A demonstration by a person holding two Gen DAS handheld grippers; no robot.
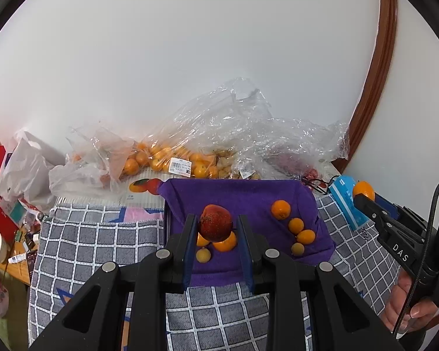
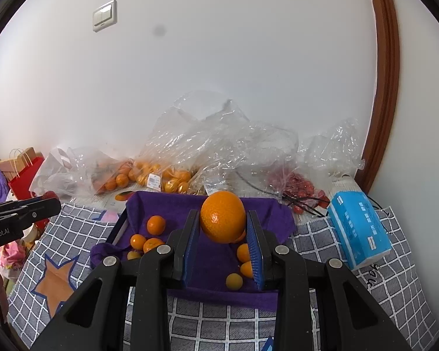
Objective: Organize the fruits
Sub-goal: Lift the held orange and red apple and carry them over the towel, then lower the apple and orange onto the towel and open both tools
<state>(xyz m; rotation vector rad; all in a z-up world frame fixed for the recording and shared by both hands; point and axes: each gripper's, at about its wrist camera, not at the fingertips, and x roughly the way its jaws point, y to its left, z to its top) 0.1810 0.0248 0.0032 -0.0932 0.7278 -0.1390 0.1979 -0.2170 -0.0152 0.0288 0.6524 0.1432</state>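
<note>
The left tongs (image 1: 216,228) are clenching a red apple (image 1: 215,223) and the right tongs (image 2: 223,228) an orange (image 2: 223,217) above the purple cloth (image 1: 248,196), seemingly carrying both; next, each probably needs lowering beside matching fruit.

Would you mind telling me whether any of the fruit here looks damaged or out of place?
The red fruit held in the left gripper looks blemished, with pale speckled patches on its skin. The orange in the right gripper looks sound.
</note>
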